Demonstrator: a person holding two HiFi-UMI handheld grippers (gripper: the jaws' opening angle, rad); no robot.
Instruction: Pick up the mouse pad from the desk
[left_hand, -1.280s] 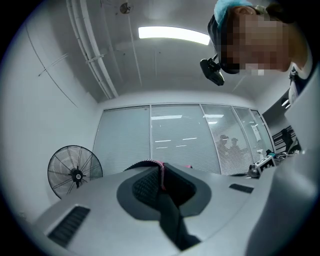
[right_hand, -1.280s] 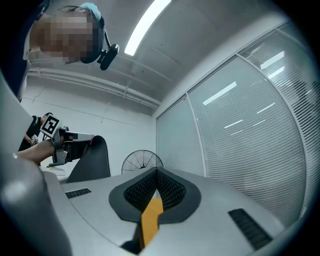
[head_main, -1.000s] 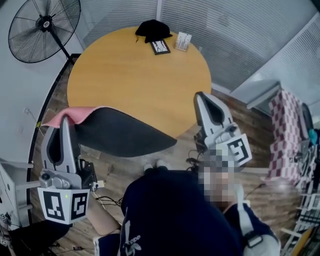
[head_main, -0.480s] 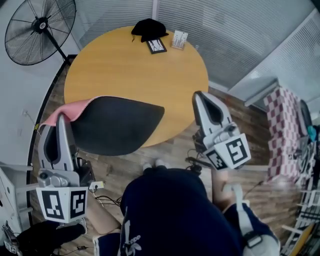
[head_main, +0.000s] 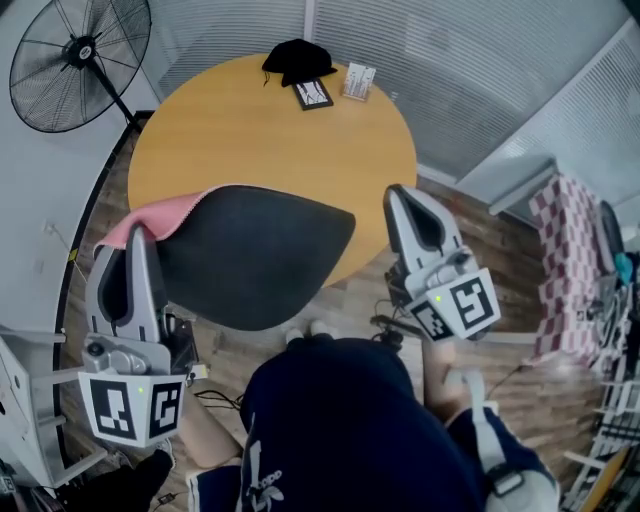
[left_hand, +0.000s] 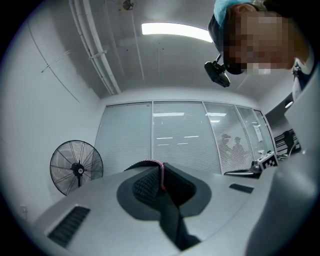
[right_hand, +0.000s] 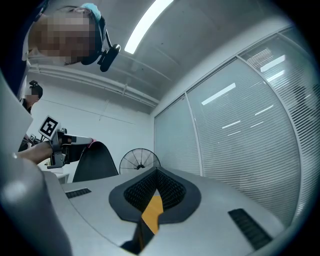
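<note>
The mouse pad (head_main: 250, 255) hangs in the air off the round wooden desk (head_main: 270, 140), black underside towards me and its pink face folded over at the left edge. My left gripper (head_main: 140, 235) is shut on that pink corner; in the left gripper view only a thin pink-edged strip of the pad (left_hand: 161, 175) shows between the pads. My right gripper (head_main: 400, 195) hovers at the desk's near right rim, jaws together and holding nothing. In the right gripper view the desk's orange top (right_hand: 152, 212) shows through the slit below the tips, and the pad (right_hand: 95, 160) hangs at the left.
A black cap (head_main: 297, 58), a small framed card (head_main: 313, 92) and a white stand (head_main: 359, 78) sit at the desk's far edge. A floor fan (head_main: 75, 60) stands at the left. A checked cloth (head_main: 565, 250) is at the right. Glass walls with blinds enclose the back.
The hanging pad has swung up and spread wider to the right over the desk's near edge. My left gripper has shifted slightly. The right gripper has not moved.
</note>
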